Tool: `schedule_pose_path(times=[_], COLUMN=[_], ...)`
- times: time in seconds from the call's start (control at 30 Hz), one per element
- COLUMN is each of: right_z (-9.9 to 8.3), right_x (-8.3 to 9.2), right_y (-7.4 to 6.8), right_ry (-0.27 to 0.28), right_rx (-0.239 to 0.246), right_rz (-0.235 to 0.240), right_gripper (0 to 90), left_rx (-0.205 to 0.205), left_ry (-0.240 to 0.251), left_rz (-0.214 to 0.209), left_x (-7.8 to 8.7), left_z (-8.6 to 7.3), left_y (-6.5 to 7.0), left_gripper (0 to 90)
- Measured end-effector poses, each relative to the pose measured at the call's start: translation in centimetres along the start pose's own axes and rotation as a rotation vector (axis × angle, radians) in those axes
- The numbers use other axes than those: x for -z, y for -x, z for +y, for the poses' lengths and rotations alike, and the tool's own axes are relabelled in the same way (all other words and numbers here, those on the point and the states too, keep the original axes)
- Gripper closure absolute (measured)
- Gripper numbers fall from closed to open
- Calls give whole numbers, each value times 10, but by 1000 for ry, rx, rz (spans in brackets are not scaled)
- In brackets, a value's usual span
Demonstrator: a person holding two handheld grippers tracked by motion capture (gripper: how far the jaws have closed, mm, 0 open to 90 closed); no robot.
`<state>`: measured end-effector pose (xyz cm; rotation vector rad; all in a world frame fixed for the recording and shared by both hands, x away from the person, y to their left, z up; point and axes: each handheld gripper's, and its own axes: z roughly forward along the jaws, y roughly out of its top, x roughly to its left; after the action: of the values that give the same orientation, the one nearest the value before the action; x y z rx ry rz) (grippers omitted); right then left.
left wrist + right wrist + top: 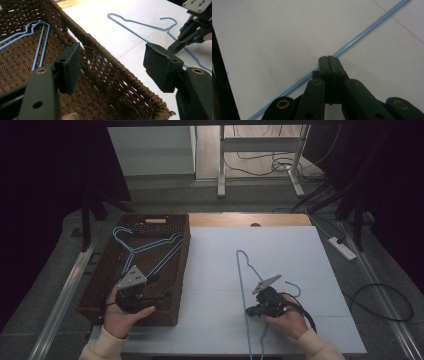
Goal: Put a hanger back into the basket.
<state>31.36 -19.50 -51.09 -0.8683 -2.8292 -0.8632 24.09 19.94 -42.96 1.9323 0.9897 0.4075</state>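
A blue wire hanger (240, 270) lies flat on the white table top (280, 250). My right gripper (250, 311) is shut and low over the hanger's long wire (367, 35), which runs across under the closed tips (329, 58), not between the pads. Whether the tips touch the wire I cannot tell. At the left stands a brown wicker basket (184, 270) with blue hangers (145, 247) lying inside. My left gripper (162, 299) hovers open over the basket's near right corner, its jaws (115, 62) empty on either side of the woven rim (107, 57). The left gripper view also shows the right gripper (176, 46) beside the table hanger (140, 23).
A strip of bare wood (250, 220) edges the table's far side. On the floor beyond are desk legs (221, 170), loose cables (380, 295) and a white power strip (342, 247) at the right. A metal rail (65, 295) runs along the basket's left.
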Motion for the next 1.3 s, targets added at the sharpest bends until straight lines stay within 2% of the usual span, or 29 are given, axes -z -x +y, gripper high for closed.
schedule_pose_path(times=[0.1, 0.37, 0.53, 0.6, 0.8, 1.3], right_z=[1, 6, 8, 6, 4, 33], right_x=[-3, -8, -9, -8, -10, -34], right_y=[-1, -4, -1, -2, -6, -15], right_ry=[13, 51, 45, 41, 67, 105], right_rx=[-2, 2, -9, -15, -25, -27], right_rz=[11, -40, -28, -9, 7, -20], right_gripper=[900, 900, 900, 900, 900, 900], left_rx=[0, -2, -3, -3, -1, -3], left_ry=[0, -2, -2, 0, 0, 5], left_rz=[1, 0, 1, 0, 2, 2], left_x=[0, -1, -1, 0, 0, 1], left_z=[0, 0, 0, 0, 0, 1], left_y=[0, 0, 1, 1, 0, 0], left_gripper=[316, 317, 317, 317, 317, 318])
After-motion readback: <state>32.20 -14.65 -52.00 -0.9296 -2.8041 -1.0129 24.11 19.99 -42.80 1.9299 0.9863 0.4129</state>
